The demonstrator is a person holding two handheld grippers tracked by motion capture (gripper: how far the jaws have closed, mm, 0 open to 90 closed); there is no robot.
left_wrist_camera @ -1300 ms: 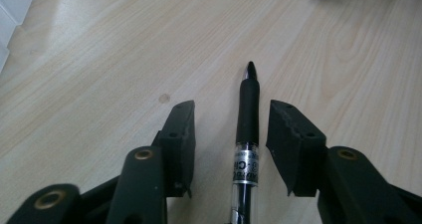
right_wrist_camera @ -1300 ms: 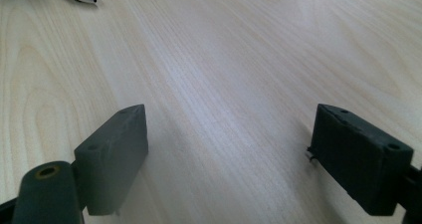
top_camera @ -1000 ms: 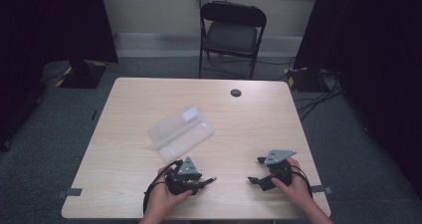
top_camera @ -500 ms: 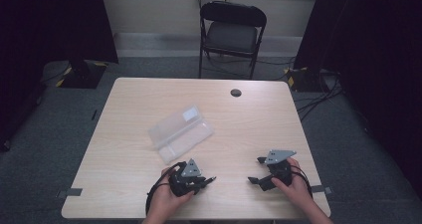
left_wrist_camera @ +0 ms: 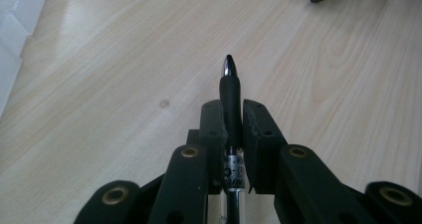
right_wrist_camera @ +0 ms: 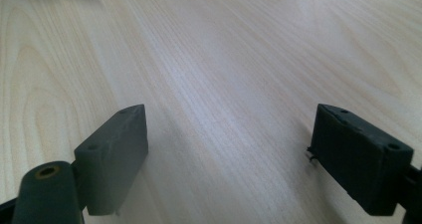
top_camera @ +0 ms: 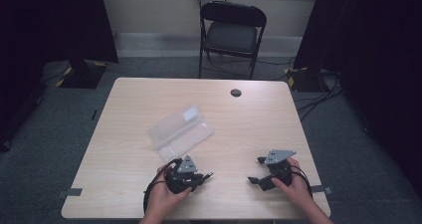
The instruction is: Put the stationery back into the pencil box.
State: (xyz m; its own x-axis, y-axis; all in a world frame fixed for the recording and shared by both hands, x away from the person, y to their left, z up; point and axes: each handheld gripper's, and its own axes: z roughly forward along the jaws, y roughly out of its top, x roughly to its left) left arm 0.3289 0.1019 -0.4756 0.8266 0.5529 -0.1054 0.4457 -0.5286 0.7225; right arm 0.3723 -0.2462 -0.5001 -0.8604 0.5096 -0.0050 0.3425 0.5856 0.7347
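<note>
A black pen (left_wrist_camera: 230,87) with a silver tip lies lengthwise between the jaws of my left gripper (left_wrist_camera: 231,112), and the pads press on its rubber grip. These jaws have just been closing on it. In the high view the left gripper (top_camera: 201,176) sits low over the table's (top_camera: 139,99) near edge and points right, with the pen's tip (top_camera: 209,174) sticking out. My right gripper (top_camera: 256,170) rests near the front right and points left. Its pads (right_wrist_camera: 117,144) stand wide apart over bare wood, with nothing between them (right_wrist_camera: 229,149).
An open clear plastic case (top_camera: 180,132) lies in the table's middle, just beyond the left gripper; its edge (left_wrist_camera: 15,30) is at the upper left of the left gripper view. A small black round cap (top_camera: 236,92) sits near the far edge. A folding chair (top_camera: 233,32) stands behind the table.
The left gripper has shifted slightly to the right near the table's front edge. The right gripper and the clear case have stayed where they were.
</note>
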